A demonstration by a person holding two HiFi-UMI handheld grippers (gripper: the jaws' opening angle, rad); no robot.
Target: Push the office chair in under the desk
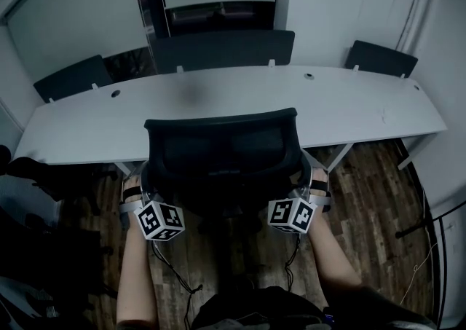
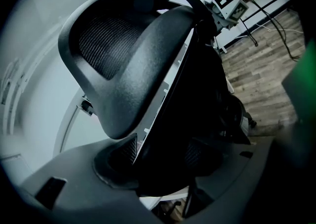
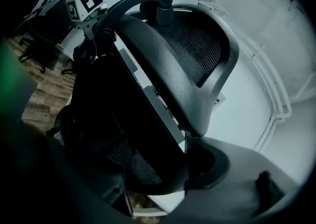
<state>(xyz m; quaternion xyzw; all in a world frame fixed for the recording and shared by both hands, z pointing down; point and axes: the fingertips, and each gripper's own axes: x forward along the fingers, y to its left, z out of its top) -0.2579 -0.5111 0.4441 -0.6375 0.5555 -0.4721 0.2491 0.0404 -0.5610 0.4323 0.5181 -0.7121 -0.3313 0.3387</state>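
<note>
Office chair (image 1: 218, 150) backrest was clamped between the tongs: left tongs (image 2: 158, 155) pinched its left edge, right tongs (image 3: 158, 156) its right edge. Chair stood close to the desk (image 1: 218, 95), just beyond both tongs.

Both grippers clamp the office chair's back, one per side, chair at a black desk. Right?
No: the desk is white, not black, per the head view. Otherwise right: left gripper and right gripper clamp the office chair by its back, one per side.
</note>
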